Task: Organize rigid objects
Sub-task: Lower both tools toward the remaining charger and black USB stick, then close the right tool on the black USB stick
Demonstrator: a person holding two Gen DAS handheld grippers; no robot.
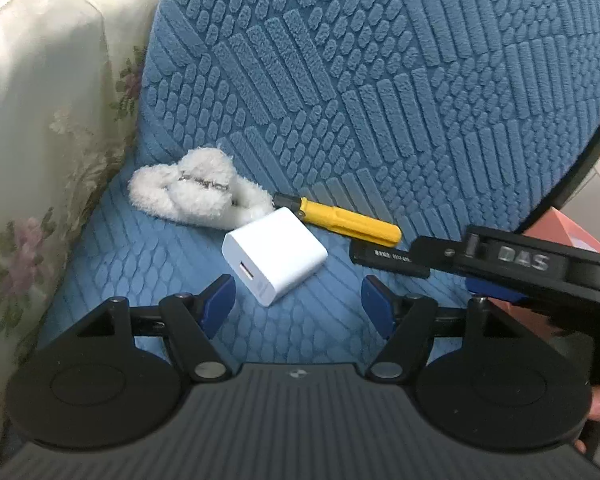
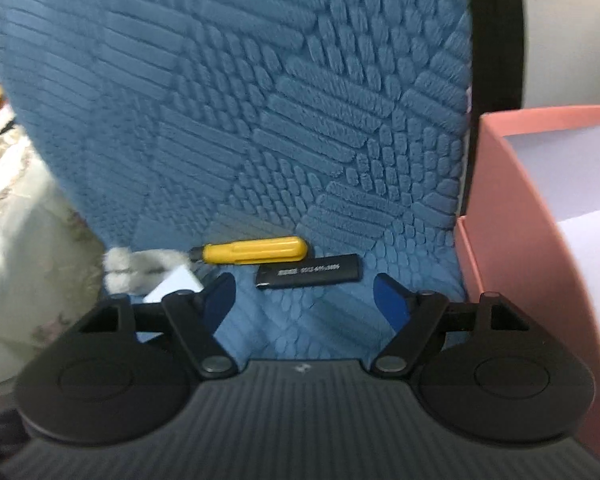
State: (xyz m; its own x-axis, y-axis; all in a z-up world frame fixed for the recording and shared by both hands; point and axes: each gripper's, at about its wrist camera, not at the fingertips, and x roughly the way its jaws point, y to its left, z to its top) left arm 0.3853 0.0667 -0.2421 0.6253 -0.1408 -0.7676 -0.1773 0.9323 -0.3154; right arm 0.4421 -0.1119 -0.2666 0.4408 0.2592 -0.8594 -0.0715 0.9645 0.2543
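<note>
At the far left a cream floral cloth (image 1: 40,128) drapes beside a chair whose blue textured cover (image 1: 380,80) runs over seat and backrest. On the seat, nearest the cloth, lies a white fluffy item (image 1: 196,194) (a small metal piece sits across its top), and just beside it rests a white charger block (image 1: 274,256), its port facing the left claw (image 1: 298,300), which hangs spread wide and empty just short of the block. Behind the block a yellow-handled screwdriver (image 1: 350,222) lies along the foot of the backrest, its dark end touching the fluffy item. Right of that sits a black stick with white print (image 2: 308,272), close to the screwdriver but apart from it. The right claw (image 2: 304,300) is likewise spread wide with nothing in it, the stick lying just beyond its blue fingertips (image 2: 392,300). At the far right stands an open pink box (image 2: 512,216).
</note>
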